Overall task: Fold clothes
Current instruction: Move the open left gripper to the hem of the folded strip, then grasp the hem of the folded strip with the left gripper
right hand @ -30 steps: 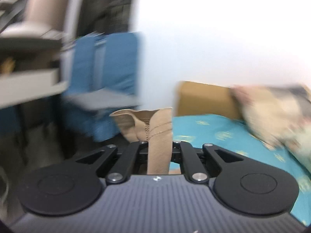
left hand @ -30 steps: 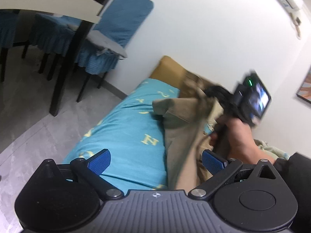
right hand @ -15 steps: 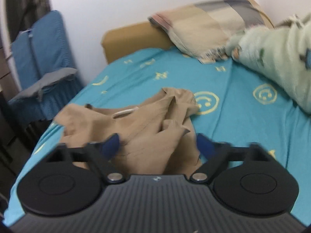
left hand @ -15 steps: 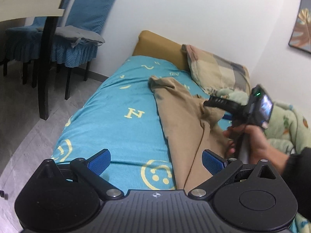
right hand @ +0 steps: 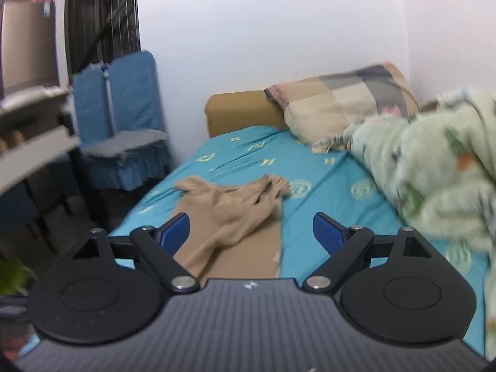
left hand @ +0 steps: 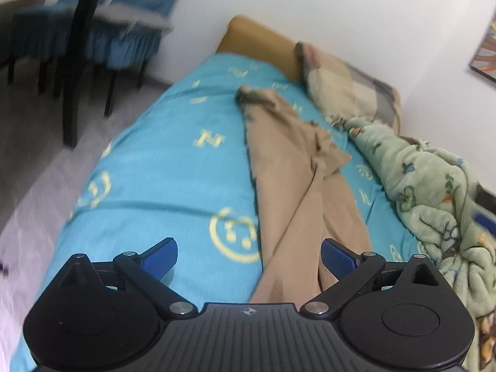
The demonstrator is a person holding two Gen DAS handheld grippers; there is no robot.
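Note:
Tan trousers (left hand: 294, 167) lie lengthwise on the turquoise bed sheet (left hand: 173, 167), waistband rumpled at the far end, legs running toward me. My left gripper (left hand: 249, 255) hangs open above the near end of the legs, holding nothing. In the right wrist view the same trousers (right hand: 229, 217) lie spread on the sheet (right hand: 325, 204), crumpled at the far side. My right gripper (right hand: 251, 232) stands open above them, blue pads wide apart, nothing between them.
A checked pillow (right hand: 341, 99) leans on the tan headboard (right hand: 241, 108). A pale green patterned blanket (left hand: 434, 192) is heaped along the bed's right side. Blue-covered chairs (left hand: 124, 28) and a dark-legged table (left hand: 77, 71) stand left on the grey floor.
The right gripper let go of the trousers and opened; the cloth dropped flat on the bed. The right hand and gripper left the left wrist view. Both cameras pulled back.

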